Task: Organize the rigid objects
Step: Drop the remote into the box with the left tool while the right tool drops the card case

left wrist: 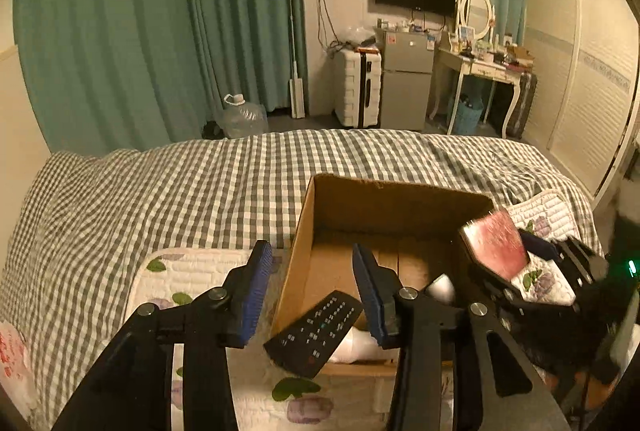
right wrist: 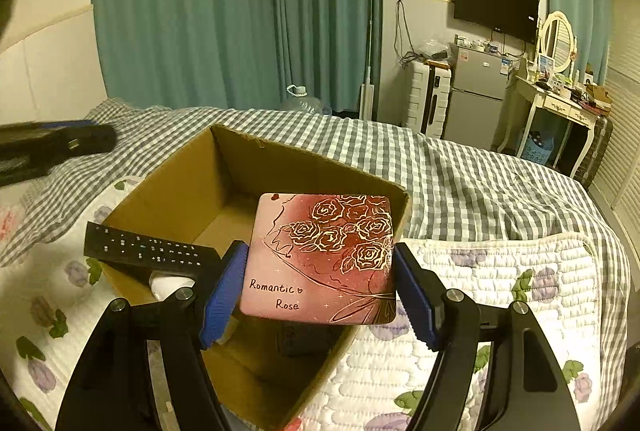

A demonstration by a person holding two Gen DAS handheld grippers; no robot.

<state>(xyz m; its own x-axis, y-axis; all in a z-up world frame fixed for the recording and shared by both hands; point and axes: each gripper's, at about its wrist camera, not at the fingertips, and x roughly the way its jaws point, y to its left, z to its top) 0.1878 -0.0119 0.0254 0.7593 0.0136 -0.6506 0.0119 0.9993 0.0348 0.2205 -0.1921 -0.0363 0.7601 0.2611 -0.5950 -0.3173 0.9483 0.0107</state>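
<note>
The right gripper (right wrist: pixel 318 289) is clamped on a flat pink tin (right wrist: pixel 320 257) printed with gold roses and the words "Romantic Rose", its blue pads pressing the tin's two side edges. The tin hangs level over the near right corner of an open cardboard box (right wrist: pixel 180 187) that sits on a floral quilted mat (right wrist: pixel 500 291) spread over the checked bedspread (right wrist: pixel 480 171).

The left gripper (left wrist: pixel 310 295) hovers above the box's near left wall with its jaws apart and nothing between them. Under it, a black remote control (left wrist: pixel 314 333) lies tilted across the box's near edge, one end jutting outside the rim. A white rounded object (left wrist: pixel 440 287) lies inside the box near that same edge; what it is cannot be told.

The tin looks stiff and fairly light, with a glossy, rounded-corner shell that is likely slippery, so a grip across the flat side edges near the middle seems soundest; a hold nearer a corner could let it pivot or slide out. Being rigid, it should take firm pressure without buckling, though a drop onto the box floor might dent or scuff it. The remote is likewise hard and slim, best pinched across its long sides.
</note>
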